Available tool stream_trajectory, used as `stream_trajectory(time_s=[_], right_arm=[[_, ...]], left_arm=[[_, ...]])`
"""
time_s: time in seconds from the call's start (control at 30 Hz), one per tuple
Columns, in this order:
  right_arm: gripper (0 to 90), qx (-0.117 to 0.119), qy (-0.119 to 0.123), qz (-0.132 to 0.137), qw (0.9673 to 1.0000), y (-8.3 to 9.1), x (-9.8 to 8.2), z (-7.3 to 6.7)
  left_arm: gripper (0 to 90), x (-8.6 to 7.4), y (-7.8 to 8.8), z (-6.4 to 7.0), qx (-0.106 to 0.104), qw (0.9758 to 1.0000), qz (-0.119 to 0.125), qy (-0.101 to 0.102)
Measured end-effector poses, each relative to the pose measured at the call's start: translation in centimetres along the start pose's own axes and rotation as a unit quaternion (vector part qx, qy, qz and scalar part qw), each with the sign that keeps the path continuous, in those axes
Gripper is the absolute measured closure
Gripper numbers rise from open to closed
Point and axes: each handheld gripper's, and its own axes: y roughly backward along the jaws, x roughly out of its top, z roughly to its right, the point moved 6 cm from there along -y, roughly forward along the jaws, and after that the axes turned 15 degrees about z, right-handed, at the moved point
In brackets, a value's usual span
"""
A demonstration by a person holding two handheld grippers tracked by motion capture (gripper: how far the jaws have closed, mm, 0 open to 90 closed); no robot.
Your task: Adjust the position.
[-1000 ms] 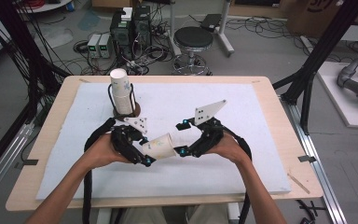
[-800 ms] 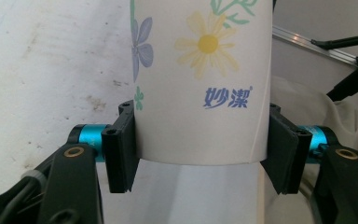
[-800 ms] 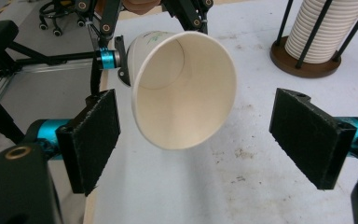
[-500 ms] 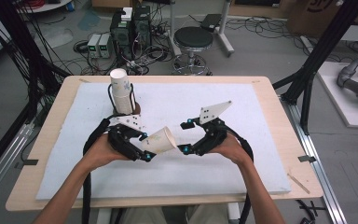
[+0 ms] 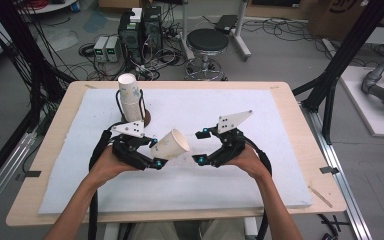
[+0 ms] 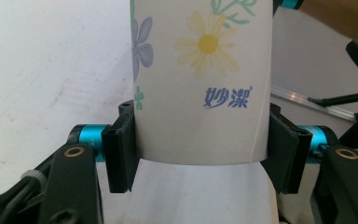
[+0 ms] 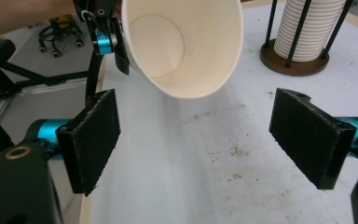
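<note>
A white paper cup (image 5: 171, 145) with a flower print is clamped near its base by my left gripper (image 5: 156, 152), whose jaws press on both sides of the cup (image 6: 200, 93). The cup is tilted, and its open mouth (image 7: 182, 42) faces my right gripper. My right gripper (image 5: 198, 146) stands open just right of the rim. Its pads (image 7: 93, 135) are wide apart over the bare mat, with nothing between them. Across the mat in the right gripper view, my left gripper (image 7: 107, 42) shows beside the cup.
A stack of paper cups (image 5: 130, 100) stands in a black wire holder on a brown base (image 7: 289, 65), behind my left hand. A white mat (image 5: 280, 170) covers the wooden table (image 5: 50, 150). A stool (image 5: 207, 42) and computers stand on the floor beyond.
The cup in my left gripper has tilted from lying nearly level to mouth raised toward the right gripper. Both hands have stayed almost in place.
</note>
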Motion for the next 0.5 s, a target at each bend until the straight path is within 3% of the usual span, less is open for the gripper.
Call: stream_trajectory(time_s=[0.3,0.5], right_arm=[[16.5,-0.005,-0.012,0.03,0.9995,-0.15,-0.29,0.13],[16.5,-0.001,-0.018,0.046,0.9988,-0.11,-0.54,0.2]], left_arm=[[37.1,-0.15,0.0,-0.21,0.002,0.9985,0.054,-0.006],[37.1,0.03,0.14,-0.21,-0.004,0.9959,0.089,-0.014]])
